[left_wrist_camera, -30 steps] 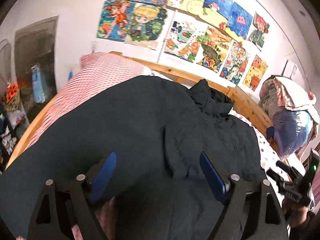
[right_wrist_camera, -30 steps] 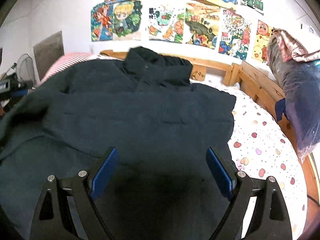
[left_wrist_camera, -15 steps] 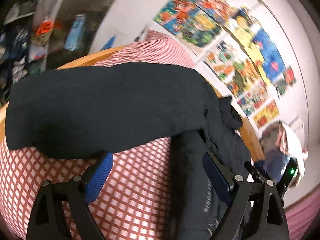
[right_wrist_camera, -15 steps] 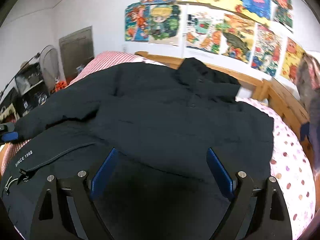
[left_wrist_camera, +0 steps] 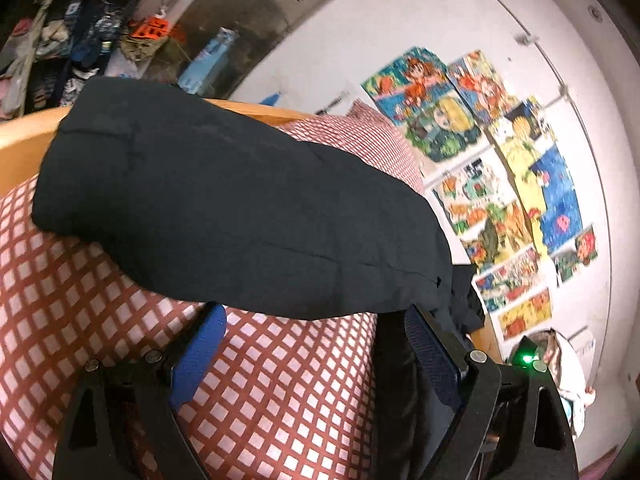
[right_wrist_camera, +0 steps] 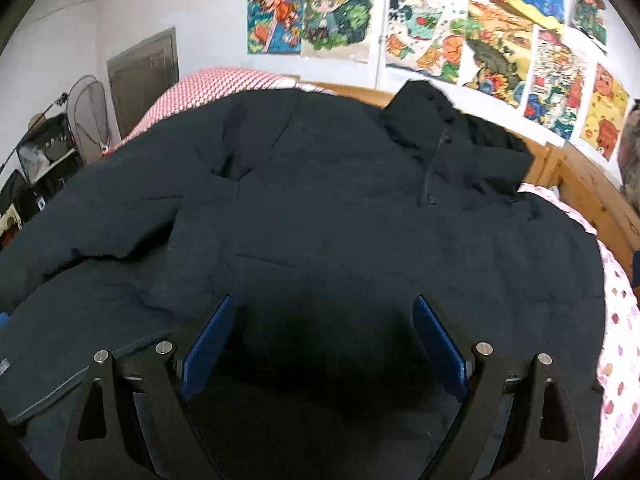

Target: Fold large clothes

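We see a wooden bed (right_wrist_camera: 576, 172) that fills most of both views. On it lies a red-and-white checked cover (left_wrist_camera: 280, 392) toward one side and a pale sheet with pink dots (right_wrist_camera: 618, 320) toward the other side. Over the bed a large dark padded jacket (right_wrist_camera: 360, 208) is spread flat, with its collar (right_wrist_camera: 436, 120) near the wooden headboard and its front facing up. One sleeve (left_wrist_camera: 224, 208) of the jacket lies stretched across the checked cover, and its cuff end reaches the wooden side rail (left_wrist_camera: 24, 148) of the bed.

On the white wall behind the bed we see a row of colourful drawings (right_wrist_camera: 472, 44). Beside them is a grey door (right_wrist_camera: 144, 76), and a standing fan (right_wrist_camera: 86, 112) is near it.

We hold the left hand-held gripper (left_wrist_camera: 316, 344) just in front of the sleeve, above the checked cover. Its jaws are released and wide apart, and nothing is between the blue pads (left_wrist_camera: 198, 356).

We hold the right hand-held gripper (right_wrist_camera: 322, 336) over the lower part of the jacket. It is also released, with the jaws spread wide and no cloth pinched between them.
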`<state>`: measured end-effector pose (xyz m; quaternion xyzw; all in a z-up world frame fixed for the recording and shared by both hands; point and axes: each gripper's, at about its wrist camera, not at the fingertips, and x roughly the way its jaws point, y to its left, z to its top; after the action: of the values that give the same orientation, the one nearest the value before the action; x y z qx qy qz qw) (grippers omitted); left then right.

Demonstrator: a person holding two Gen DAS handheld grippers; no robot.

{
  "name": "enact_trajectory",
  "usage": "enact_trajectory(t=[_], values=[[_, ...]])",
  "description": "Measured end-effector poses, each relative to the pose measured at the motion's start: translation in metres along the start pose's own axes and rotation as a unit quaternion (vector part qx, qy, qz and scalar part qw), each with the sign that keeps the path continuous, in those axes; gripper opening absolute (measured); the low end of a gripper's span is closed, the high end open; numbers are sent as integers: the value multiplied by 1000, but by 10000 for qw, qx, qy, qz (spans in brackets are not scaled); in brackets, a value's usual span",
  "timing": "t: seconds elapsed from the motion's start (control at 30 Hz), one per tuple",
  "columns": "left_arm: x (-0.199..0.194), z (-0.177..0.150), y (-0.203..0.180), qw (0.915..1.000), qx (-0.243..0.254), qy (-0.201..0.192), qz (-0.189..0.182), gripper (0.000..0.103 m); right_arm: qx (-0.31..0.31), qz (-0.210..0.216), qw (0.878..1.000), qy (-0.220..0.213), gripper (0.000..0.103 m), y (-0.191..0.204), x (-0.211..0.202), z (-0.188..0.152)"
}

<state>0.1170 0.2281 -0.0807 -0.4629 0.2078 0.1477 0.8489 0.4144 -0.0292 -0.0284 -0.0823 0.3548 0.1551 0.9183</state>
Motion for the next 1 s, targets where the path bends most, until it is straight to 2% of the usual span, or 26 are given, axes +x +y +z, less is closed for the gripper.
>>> enact_trajectory(t=[0.1,0.27,0.47,0.53,0.6,0.7,0.8,0.9,1.0], values=[[1,0,6,9999,-145,-84,-34,90,-222,-134,9997,-14,87,13,15,1],[8,1,26,9965,-815,-167,-112,90,-175,-75,9998,83,88,17,35,-8],[15,2,31,9943,-1030,-288,6,90,-11,2,9996,270,95,15,53,-18],[16,3,33,9933,-1096,-344,84,83,5,-7,9996,275,96,17,55,-22],[16,4,37,9916,-1194,-440,213,56,21,-18,9997,247,97,18,54,-26],[17,5,45,9894,-1338,-479,281,32,23,-37,9998,207,97,19,54,-30],[14,7,44,9894,-1304,-599,203,16,30,-30,9998,202,97,17,55,-29],[10,9,36,9921,-1034,-691,150,9,28,-32,9998,192,98,16,56,-28],[2,13,24,9942,-631,-858,172,6,31,-26,9998,171,98,13,56,-29]])
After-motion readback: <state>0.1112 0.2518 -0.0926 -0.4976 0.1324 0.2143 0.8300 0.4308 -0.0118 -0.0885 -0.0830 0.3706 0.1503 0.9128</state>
